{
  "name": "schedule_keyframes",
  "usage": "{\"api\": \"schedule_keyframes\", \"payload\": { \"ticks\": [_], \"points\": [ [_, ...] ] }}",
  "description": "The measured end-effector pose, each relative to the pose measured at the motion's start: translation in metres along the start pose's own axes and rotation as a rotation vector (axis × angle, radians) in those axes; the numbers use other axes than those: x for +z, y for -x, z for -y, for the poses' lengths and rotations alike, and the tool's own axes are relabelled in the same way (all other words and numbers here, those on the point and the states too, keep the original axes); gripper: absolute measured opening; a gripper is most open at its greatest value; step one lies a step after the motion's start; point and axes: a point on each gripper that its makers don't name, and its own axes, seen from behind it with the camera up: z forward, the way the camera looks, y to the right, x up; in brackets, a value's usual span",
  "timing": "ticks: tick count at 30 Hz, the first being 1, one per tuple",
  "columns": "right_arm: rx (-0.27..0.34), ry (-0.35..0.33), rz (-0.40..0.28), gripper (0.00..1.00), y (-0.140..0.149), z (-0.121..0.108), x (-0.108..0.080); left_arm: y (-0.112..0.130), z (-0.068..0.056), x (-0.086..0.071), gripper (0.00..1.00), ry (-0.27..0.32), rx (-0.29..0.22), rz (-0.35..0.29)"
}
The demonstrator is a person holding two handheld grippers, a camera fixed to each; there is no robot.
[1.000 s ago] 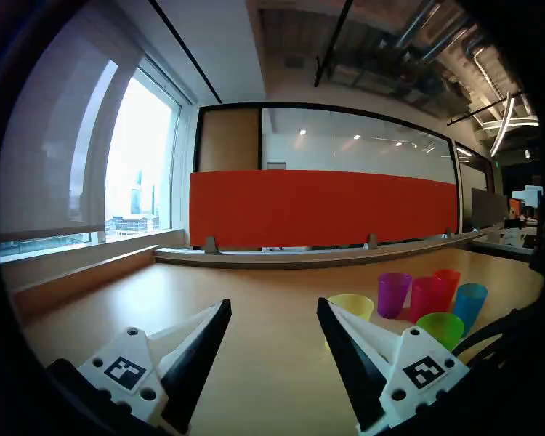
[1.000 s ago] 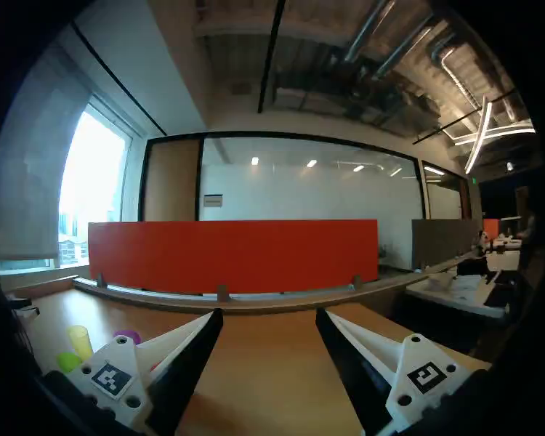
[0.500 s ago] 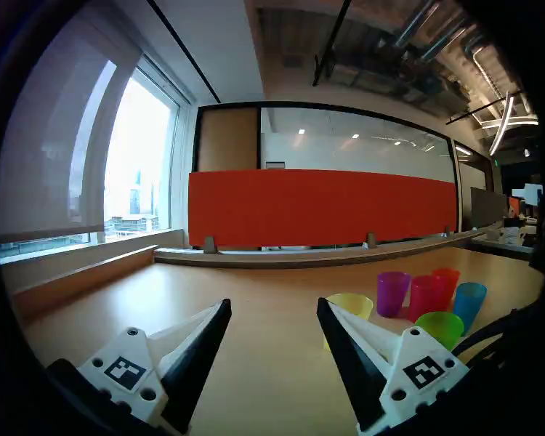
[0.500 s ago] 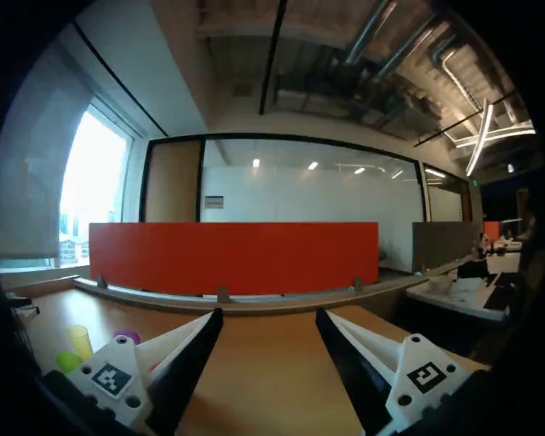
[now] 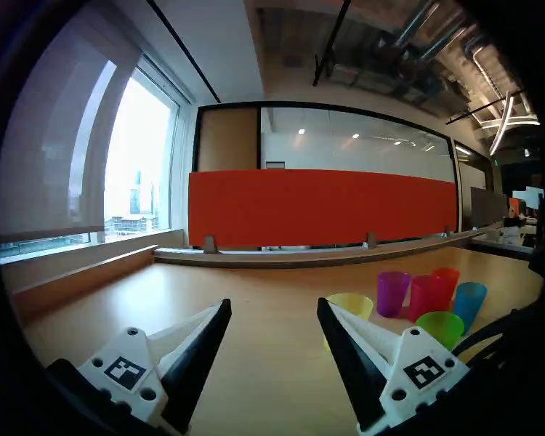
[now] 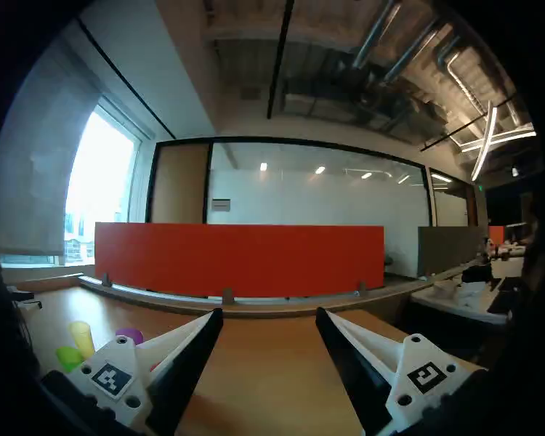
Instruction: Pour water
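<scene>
Several plastic cups stand grouped on the wooden table (image 5: 265, 291) in the left gripper view: yellow cup (image 5: 352, 304), purple cup (image 5: 393, 292), pink cup (image 5: 425, 296), orange-red cup (image 5: 447, 280), blue cup (image 5: 469, 304), green cup (image 5: 441, 327). My left gripper (image 5: 272, 312) hovers low over the table, open, nothing between its fingers; the cups lie ahead to its right. In the right gripper view my right gripper (image 6: 269, 320) is open and empty too. Far to its left I see the yellow cup (image 6: 81, 337), green cup (image 6: 69, 356) and purple cup (image 6: 130, 335).
An orange divider panel (image 5: 320, 207) runs along the table's far edge, with a glass wall behind. A window (image 5: 138, 174) and a wooden ledge (image 5: 76, 280) bound the left side. Another desk with clutter (image 6: 469, 294) stands to the right.
The right gripper view has tilted slightly, so the divider and cups sit a little differently. The left gripper and the cups have not moved.
</scene>
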Motion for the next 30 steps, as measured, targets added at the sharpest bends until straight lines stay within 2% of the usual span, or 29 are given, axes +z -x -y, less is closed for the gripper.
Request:
{"api": "schedule_keyframes", "payload": {
  "ticks": [6,13,21,30],
  "points": [
    [-0.020,-0.022,-0.024,0.99,0.004,0.007,0.005,0.001,0.000,0.000,0.87,0.000,0.000,0.000],
    [0.000,-0.043,-0.009,0.99,0.031,0.011,0.011,0.001,0.000,0.000,0.87,0.000,0.000,0.000],
    [-0.007,-0.054,-0.016,0.99,0.046,0.020,0.014,0.001,0.000,0.000,0.87,0.000,0.000,0.000],
    [0.018,-0.052,0.021,0.99,0.075,0.022,0.017,0.001,-0.001,0.000,0.87,0.000,0.000,0.000]
  ]
}}
